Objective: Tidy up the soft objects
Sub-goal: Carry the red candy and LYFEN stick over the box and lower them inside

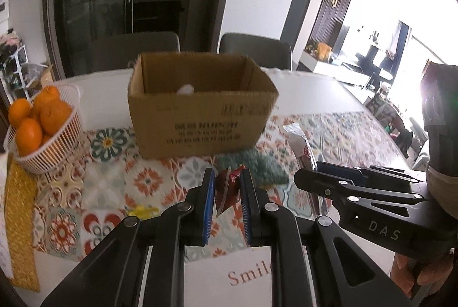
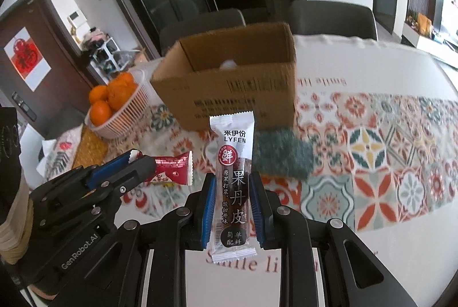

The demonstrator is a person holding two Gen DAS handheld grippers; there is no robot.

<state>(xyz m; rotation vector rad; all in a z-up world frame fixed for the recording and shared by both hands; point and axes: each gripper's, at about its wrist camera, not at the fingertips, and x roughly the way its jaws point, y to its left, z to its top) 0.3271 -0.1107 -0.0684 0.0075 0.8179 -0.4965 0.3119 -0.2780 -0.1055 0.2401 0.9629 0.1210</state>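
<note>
Glossy crinkled plastic on the red snack packet (image 2: pixel 171 170), and slick white-and-clear film on the long snack bar (image 2: pixel 234 186). Matt corrugated cardboard box (image 1: pixel 200 118) at twelve o'clock. White plastic lattice basket (image 1: pixel 54 149) at nine; fuzzy teal cloth (image 2: pixel 282 153).

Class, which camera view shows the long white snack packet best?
The right wrist view: the long white snack packet faces the camera, label readable, clamped in the right gripper. The left wrist view shows it side-on beyond that gripper.
</note>
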